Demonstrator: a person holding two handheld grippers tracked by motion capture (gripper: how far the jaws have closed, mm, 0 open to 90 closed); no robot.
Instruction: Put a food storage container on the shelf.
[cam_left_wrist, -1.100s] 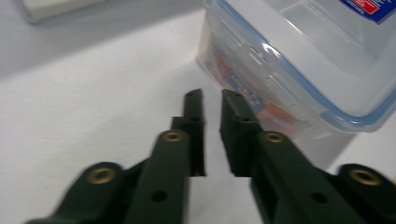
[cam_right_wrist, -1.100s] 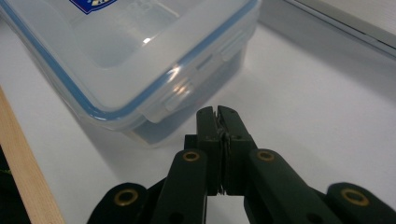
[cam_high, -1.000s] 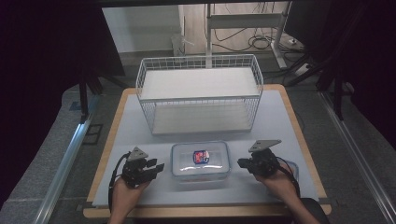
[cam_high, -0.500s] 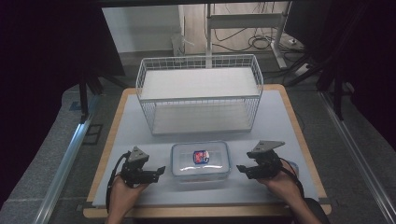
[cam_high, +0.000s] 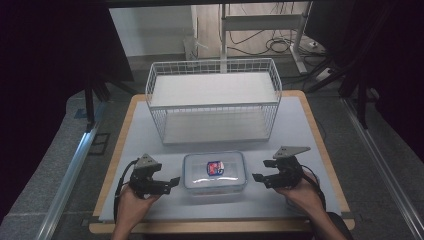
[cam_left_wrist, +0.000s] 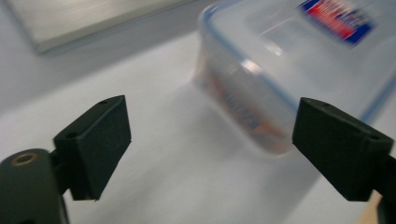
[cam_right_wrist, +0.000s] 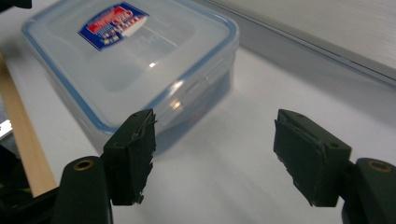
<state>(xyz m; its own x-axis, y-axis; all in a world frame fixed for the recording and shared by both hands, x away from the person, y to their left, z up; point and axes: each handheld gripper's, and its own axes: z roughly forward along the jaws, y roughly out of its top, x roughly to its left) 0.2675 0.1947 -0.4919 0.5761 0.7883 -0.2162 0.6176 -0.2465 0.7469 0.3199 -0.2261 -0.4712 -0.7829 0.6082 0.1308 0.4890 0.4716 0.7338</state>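
Since the earlier frame both grippers have drawn slightly away from the clear lidded container (cam_high: 215, 171), and the jaws of each have just been opening with nothing between them. The left gripper (cam_high: 172, 182) stands wide open just beside the container's left end, not touching it. The container rests on the white table (cam_high: 305, 125), in front of the wire basket (cam_high: 214, 102). The right gripper (cam_high: 256, 177) stands open near its right end, empty.

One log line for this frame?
left gripper: open, jaws just opening, beside container | right gripper: open, just opening | container: lid on, untouched
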